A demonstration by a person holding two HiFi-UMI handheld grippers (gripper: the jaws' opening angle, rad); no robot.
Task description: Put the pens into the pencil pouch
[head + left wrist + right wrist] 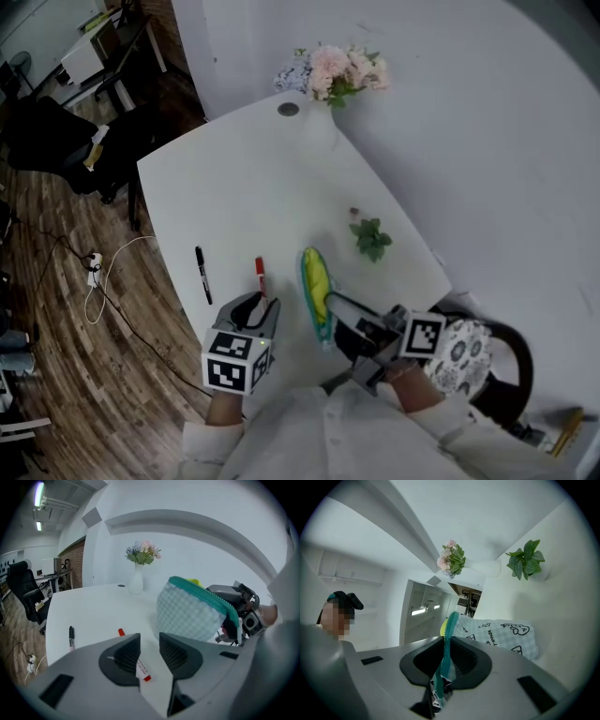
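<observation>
A checked pencil pouch (317,292) with a teal zipper stands on its edge on the white table (244,187), mouth open, something yellow inside. My right gripper (339,309) is shut on its zipper edge (446,656); the pouch (501,637) stretches away past the jaws. A red pen (260,275) lies just left of the pouch. My left gripper (261,311) hovers open over the pen's near end, and the red pen (140,667) shows between the jaws without the pads touching it. Further left lies a black pen (202,274), the same black pen (71,637) at the left of the left gripper view.
A white vase of flowers (330,80) stands at the table's far end beside a cable hole (288,109). A small green plant (372,237) sits right of the pouch. The table's left edge (159,244) drops to a wooden floor with cables and office chairs.
</observation>
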